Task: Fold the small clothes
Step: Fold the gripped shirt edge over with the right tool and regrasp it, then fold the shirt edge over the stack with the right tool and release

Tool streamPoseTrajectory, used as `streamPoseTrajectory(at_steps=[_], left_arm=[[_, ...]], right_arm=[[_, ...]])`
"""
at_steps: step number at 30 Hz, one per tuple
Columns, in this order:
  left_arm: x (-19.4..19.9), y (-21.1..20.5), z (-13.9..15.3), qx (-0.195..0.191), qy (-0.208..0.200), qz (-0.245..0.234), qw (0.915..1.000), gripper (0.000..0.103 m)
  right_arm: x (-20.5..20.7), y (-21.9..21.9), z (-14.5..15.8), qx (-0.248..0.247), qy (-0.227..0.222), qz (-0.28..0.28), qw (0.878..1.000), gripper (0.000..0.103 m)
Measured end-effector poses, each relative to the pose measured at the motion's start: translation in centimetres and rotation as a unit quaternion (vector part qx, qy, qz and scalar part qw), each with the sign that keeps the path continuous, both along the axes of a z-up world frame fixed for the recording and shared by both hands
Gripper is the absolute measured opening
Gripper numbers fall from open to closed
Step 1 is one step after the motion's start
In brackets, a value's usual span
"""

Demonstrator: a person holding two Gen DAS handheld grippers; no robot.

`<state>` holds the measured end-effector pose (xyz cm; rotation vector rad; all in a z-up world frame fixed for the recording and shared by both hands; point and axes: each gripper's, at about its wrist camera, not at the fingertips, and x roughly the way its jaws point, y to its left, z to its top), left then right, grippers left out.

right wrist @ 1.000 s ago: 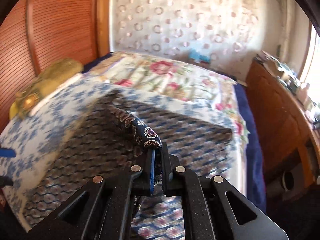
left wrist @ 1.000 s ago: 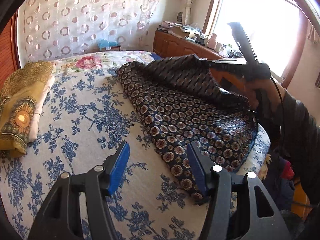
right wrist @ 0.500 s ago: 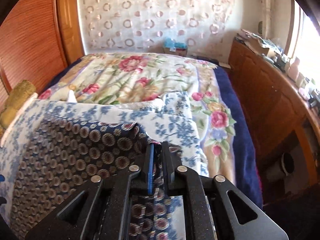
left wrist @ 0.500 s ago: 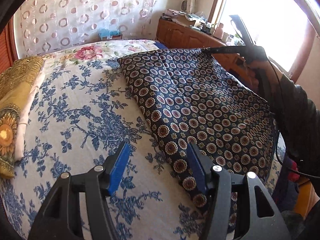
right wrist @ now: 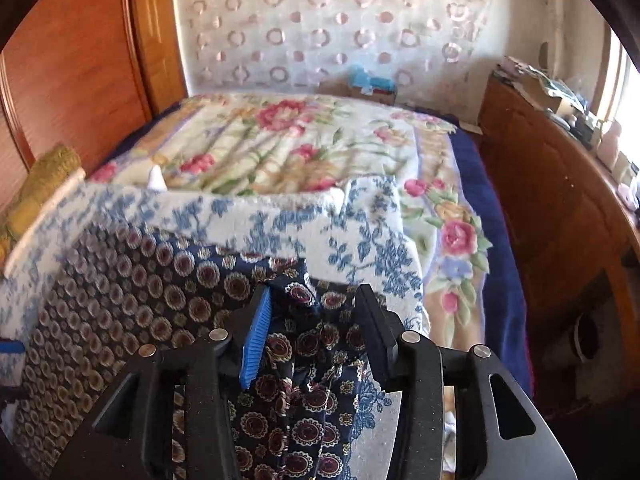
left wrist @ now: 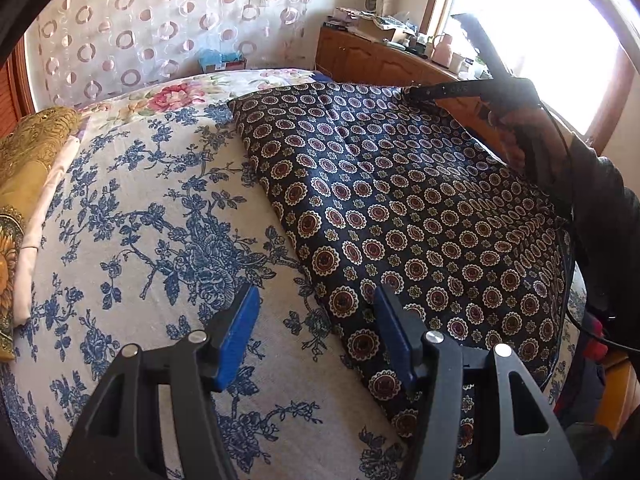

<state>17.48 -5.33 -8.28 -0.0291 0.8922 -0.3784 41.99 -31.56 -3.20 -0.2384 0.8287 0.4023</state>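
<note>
While its jaws have just been opening, the right gripper (right wrist: 314, 312) stands parted over a bunched corner of the navy medallion-print cloth (left wrist: 400, 208), whose fabric lies loose between the pads without being pinched. Beside it, the left gripper (left wrist: 316, 328) hangs half spread and empty above the cloth's near edge. That cloth lies spread flat on the blue-flowered bedspread (left wrist: 132, 216), with a folded yellow garment (left wrist: 24, 152) well apart at the bed's left side.
</note>
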Motion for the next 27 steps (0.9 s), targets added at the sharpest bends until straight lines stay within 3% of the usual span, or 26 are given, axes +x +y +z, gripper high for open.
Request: streamPoseTrajectory(at_steps=[1,2,3,4,8,15,19,25,27], left_arm=[[-0.1,-0.1,0.0,0.003,-0.003,0.000,1.0000,0.058],[-0.1,-0.2,-0.1,0.008,-0.004,0.000,1.0000,0.058],[-0.1,-0.3,-0.1,0.011,-0.005,0.000,0.9999,0.058],[-0.1,-0.3,0.0,0.011,-0.005,-0.001,0.9999,0.058],[0.1,0.1,0.0,-0.005,-0.001,-0.003,1.0000,0.060],[0.0,-0.5,-0.1,0.007,-0.003,-0.010,0.9999,0.066],[0.1,-0.7,-0.1,0.010,-0.003,-0.013,0.9999,0.069],[0.0,-0.8,-0.2,0.007,-0.002,-0.022,0.9997,0.075],[-0.1,-1.1,-0.3,0.017,-0.003,-0.022,0.9996,0.076]], right_arm=[[0.1,0.1,-0.2,-0.008,0.001,-0.003,1.000,0.043],[0.1,0.1,-0.3,-0.010,0.002,-0.004,1.000,0.031],[0.1,0.0,-0.3,-0.006,0.002,-0.001,1.000,0.010],[0.1,-0.1,-0.3,-0.002,0.001,0.001,1.000,0.004],[0.0,-1.4,0.6,0.002,-0.027,-0.024,0.999,0.002],[-0.3,-3.7,1.8,0.017,-0.034,-0.066,0.997,0.002],[-1.9,-3.7,2.7,0.033,-0.035,-0.061,0.997,0.016],[-7.6,-2.4,2.3,0.015,-0.040,-0.030,0.999,0.019],[-9.8,-2.2,2.0,0.018,-0.040,-0.023,0.999,0.025]])
